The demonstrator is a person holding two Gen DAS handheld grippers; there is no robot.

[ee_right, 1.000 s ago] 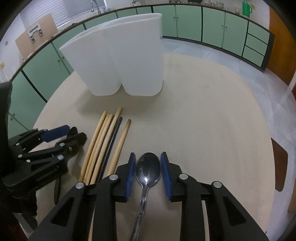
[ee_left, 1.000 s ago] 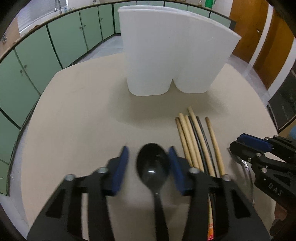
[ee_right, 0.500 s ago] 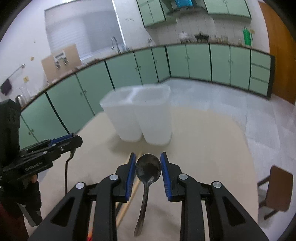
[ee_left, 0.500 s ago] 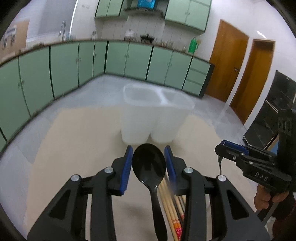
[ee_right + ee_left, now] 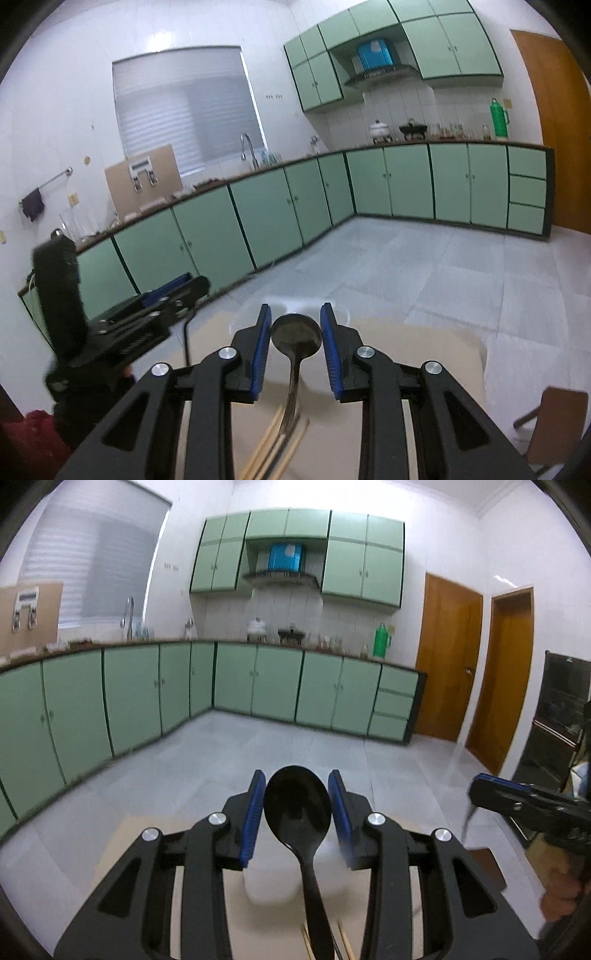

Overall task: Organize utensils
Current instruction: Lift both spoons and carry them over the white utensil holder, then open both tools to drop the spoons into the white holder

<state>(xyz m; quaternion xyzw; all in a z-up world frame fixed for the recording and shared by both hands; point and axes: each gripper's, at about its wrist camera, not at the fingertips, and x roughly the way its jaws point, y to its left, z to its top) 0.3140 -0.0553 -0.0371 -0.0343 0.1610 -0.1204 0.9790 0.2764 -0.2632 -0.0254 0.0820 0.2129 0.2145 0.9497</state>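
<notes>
Both grippers have risen well above the table [image 5: 424,343] since a second ago, when they sat low over it, and now face green cabinets [image 5: 258,686]. Left gripper [image 5: 297,812] is clamped on a black spoon [image 5: 297,808], bowl between the blue pads [image 5: 255,812], above the white holder [image 5: 271,886]. Right gripper [image 5: 295,343] grips a metal spoon [image 5: 295,334] the same way, its handle hanging over the chopsticks [image 5: 273,446] on the table.
</notes>
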